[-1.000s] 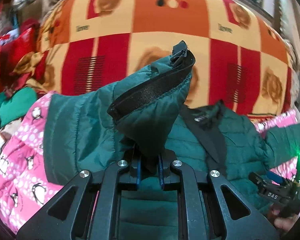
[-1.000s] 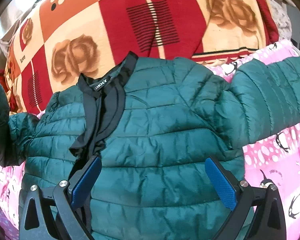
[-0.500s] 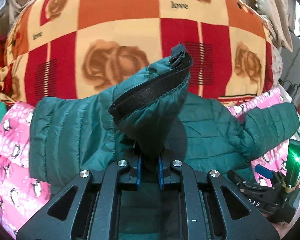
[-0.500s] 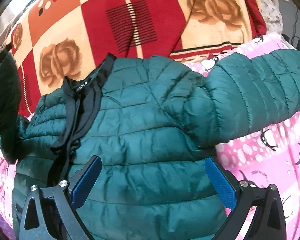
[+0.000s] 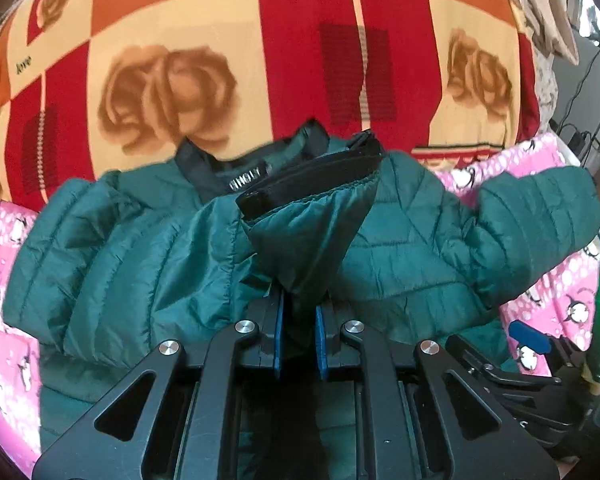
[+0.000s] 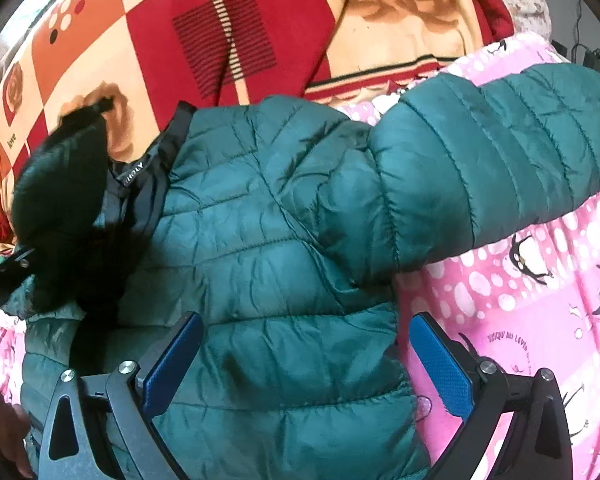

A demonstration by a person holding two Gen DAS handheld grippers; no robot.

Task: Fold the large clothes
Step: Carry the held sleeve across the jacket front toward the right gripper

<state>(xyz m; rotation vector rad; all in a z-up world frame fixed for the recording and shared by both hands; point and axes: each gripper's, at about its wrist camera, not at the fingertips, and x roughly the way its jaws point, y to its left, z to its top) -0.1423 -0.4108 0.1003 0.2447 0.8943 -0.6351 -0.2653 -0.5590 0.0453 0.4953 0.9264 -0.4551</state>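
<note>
A dark green quilted puffer jacket lies spread on a pink penguin-print blanket, its black collar toward the back. My left gripper is shut on a sleeve cuff with a black band, holding it raised over the jacket's chest. In the right wrist view that raised sleeve shows at the left. My right gripper stands open over the jacket's lower right side, blue pads wide apart with nothing pinched. The other sleeve stretches out to the right.
A red, orange and cream rose-pattern blanket covers the bed behind the jacket. Cables and dark objects sit past the bed's right edge. My right gripper's body shows at the lower right of the left wrist view.
My left gripper has carried the gripped sleeve cuff rightward and lower, across the jacket toward its middle. The right gripper has shifted slightly toward the jacket's right side, still open.
</note>
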